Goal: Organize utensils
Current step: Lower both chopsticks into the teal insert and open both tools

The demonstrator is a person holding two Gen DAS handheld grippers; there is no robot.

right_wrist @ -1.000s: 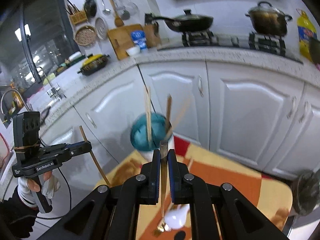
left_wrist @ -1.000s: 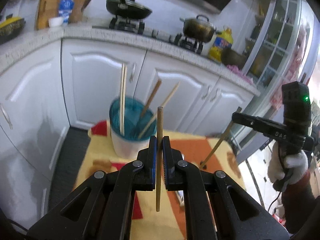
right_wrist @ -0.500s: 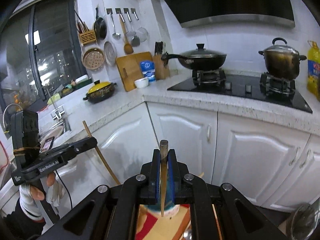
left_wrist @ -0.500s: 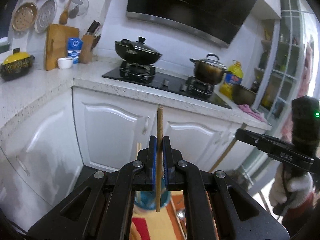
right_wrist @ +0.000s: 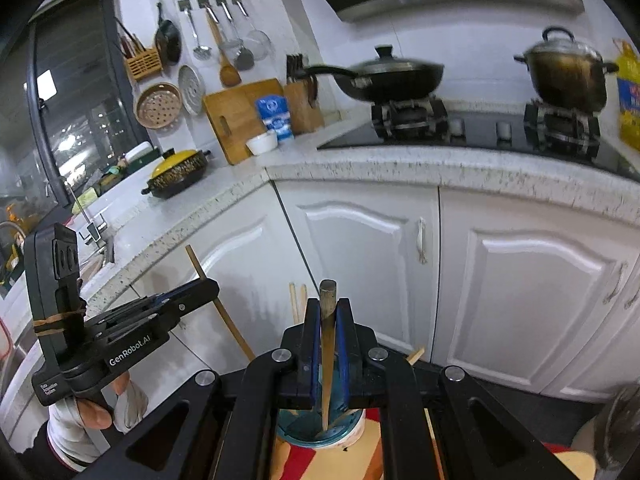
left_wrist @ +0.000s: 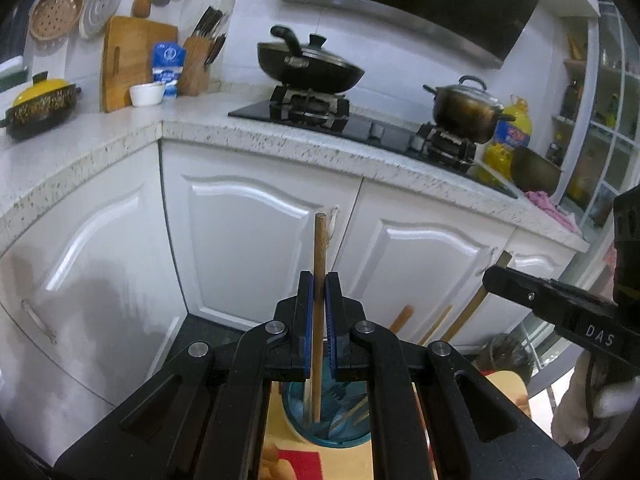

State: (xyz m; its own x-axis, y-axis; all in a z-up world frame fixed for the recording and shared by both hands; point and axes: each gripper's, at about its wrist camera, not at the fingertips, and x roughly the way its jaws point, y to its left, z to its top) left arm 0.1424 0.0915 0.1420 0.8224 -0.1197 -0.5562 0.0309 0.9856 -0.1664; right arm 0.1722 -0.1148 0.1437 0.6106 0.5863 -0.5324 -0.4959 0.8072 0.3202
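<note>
L black two-finger gripper (left_wrist: 318, 280) is clamped on a light wooden chopstick (left_wrist: 319, 264), R gripper (right_wrist: 328, 308) on a darker one (right_wrist: 329, 320); both are held upright above the teal-lined holder cup (right_wrist: 352, 426), prob. for dropping in.

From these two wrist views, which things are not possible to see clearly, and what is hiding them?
- Left wrist view: the teal holder is mostly covered by the left gripper; its contents cannot be counted.
- Right wrist view: the lower tip of the right chopstick merges with the holder's inside, so its depth is unclear.
- Right wrist view: the wok and pot are blurred.
- Both views: the patterned mat is cut off by the bottom edge.
</note>
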